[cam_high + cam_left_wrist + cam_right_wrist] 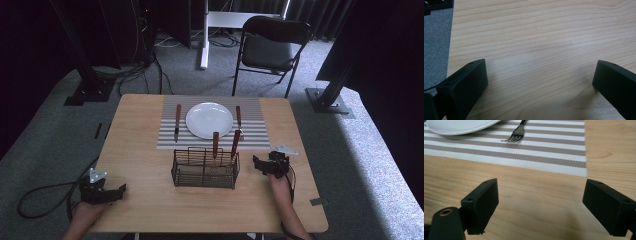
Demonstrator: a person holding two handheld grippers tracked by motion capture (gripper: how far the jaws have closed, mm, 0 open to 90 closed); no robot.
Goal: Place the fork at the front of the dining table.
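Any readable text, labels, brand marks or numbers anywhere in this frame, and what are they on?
None can be read. The round white plate, the striped woven placemat, the black wire cutlery basket, the wooden-handled fork and both tongs, left and right, carry no visible lettering.

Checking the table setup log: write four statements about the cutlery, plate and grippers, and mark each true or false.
1. The white plate lies on the striped placemat. True.
2. The wire basket holds no cutlery. False: two wooden-handled pieces stand in it.
3. The right gripper has its jaws apart, holding nothing. True.
4. The left gripper grips a fork. False: it is open over bare table.
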